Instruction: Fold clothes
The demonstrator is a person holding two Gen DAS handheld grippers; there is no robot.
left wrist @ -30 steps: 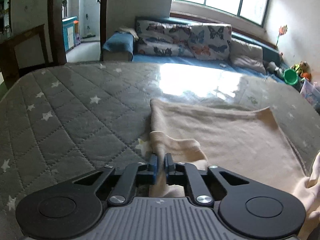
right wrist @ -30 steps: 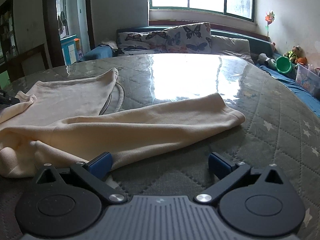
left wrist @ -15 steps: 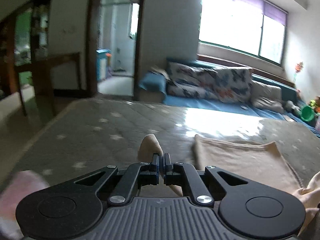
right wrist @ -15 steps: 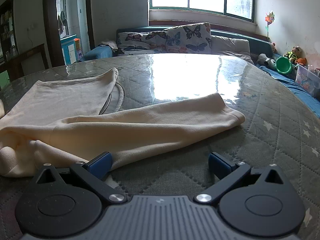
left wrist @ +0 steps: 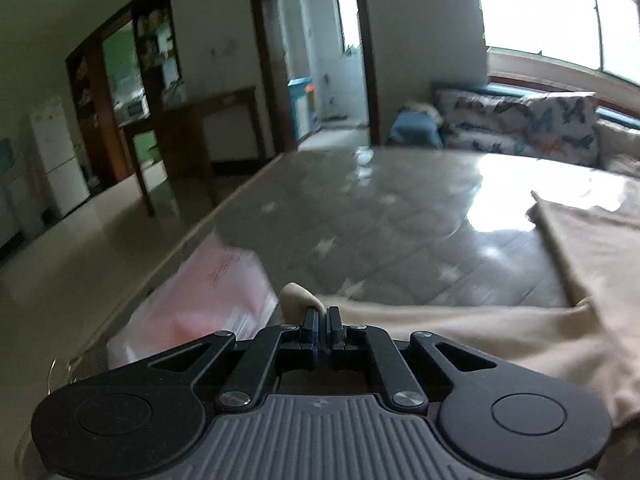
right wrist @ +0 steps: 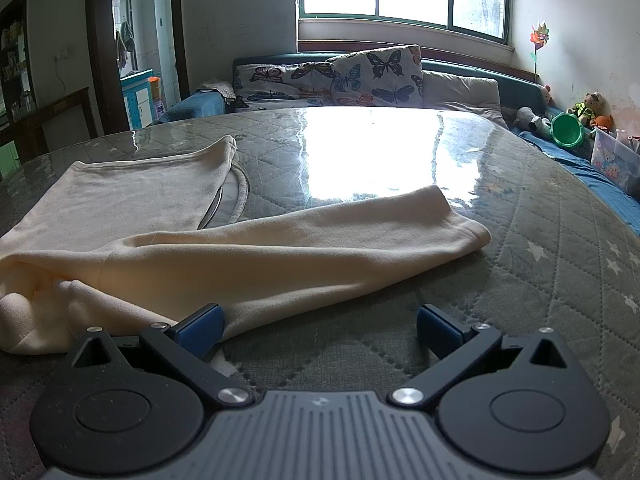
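Note:
A cream long-sleeved garment (right wrist: 132,208) lies on the grey quilted table (right wrist: 540,248), one sleeve (right wrist: 320,248) stretched toward the right. My right gripper (right wrist: 318,322) is open and low over the table; its left fingertip (right wrist: 200,322) is at the sleeve's near edge. In the left wrist view my left gripper (left wrist: 322,314) is shut on a fold of the cream garment (left wrist: 298,296), lifted near the table's left edge, with cloth (left wrist: 500,332) trailing off to the right.
A pink plastic-wrapped package (left wrist: 200,300) lies at the table's left edge. A sofa with butterfly cushions (right wrist: 360,76) stands beyond the table. Toys and a plastic box (right wrist: 612,156) sit at the right. A wooden cabinet (left wrist: 188,128) and doorway are at the left.
My left gripper has lifted the cloth and swung left, toward the table's left edge and the pink package. The right gripper has stayed still and open.

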